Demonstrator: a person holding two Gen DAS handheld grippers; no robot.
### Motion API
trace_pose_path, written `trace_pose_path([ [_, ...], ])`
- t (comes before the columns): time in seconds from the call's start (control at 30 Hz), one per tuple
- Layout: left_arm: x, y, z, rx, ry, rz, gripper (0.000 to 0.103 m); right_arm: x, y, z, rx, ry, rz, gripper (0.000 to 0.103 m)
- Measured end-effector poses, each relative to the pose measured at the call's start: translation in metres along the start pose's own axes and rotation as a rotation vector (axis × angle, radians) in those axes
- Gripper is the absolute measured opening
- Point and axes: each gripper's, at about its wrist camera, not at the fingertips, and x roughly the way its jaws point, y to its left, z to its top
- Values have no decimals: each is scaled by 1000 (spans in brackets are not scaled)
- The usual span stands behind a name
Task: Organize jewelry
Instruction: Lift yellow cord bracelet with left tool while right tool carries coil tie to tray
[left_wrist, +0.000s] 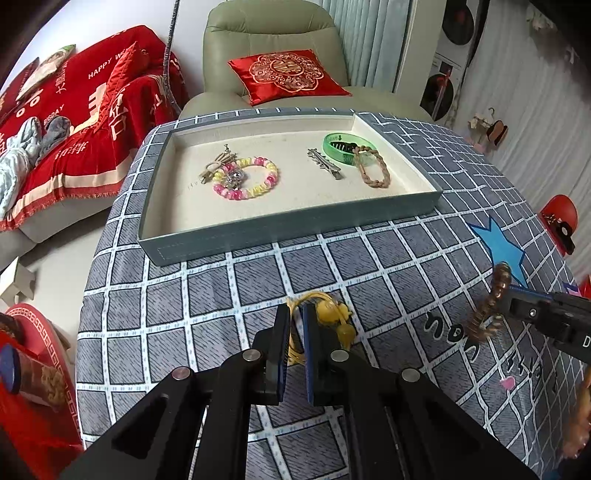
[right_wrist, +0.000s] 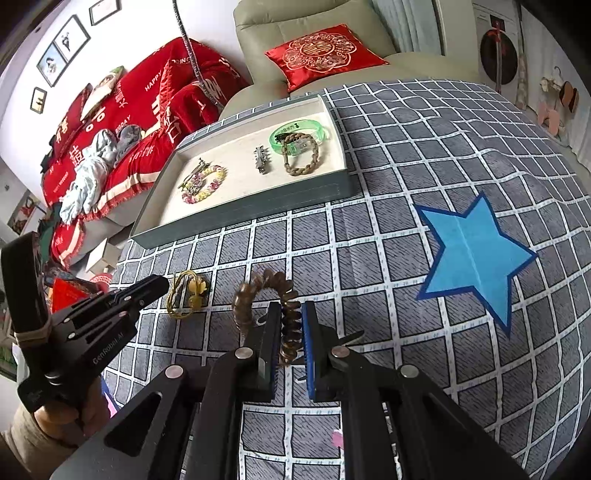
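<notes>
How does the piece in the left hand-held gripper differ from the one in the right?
The left hand-held gripper pinches a thin yellow hair tie with charms, lying on the cloth; the right hand-held gripper pinches a thick brown spiral hair tie, standing up as a loop. Both are outside the tray.

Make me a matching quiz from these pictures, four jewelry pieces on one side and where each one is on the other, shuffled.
Things:
1. yellow hair tie
2. brown spiral hair tie
3. green bangle
4. pink and yellow bead bracelet

Places:
A. left part of the tray
B. between the right gripper jaws
C. right part of the tray
D. between the left gripper jaws

Pairs: 1-D, 2-B, 3-C, 4-A
</notes>
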Motion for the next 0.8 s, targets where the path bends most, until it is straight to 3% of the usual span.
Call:
trace_pose_path([
  [0.6,3,-8,-5,-15,21,44,23,-10,-18,-8,34,-28,22,12],
  [0.63,2,-9,-5,-14,19,48,27,-11,-19,-8,35,-29,23,12],
  [0.67,2,-9,-5,-12,16,52,46,-11,-20,-9,37,-30,25,12],
  [0.7,1,-10,-4,-12,15,55,103,-11,-21,-9,38,-31,27,12],
  [0.8,1,-15,-5,5,-40,97,103,-13,-24,-10,43,-36,32,12],
])
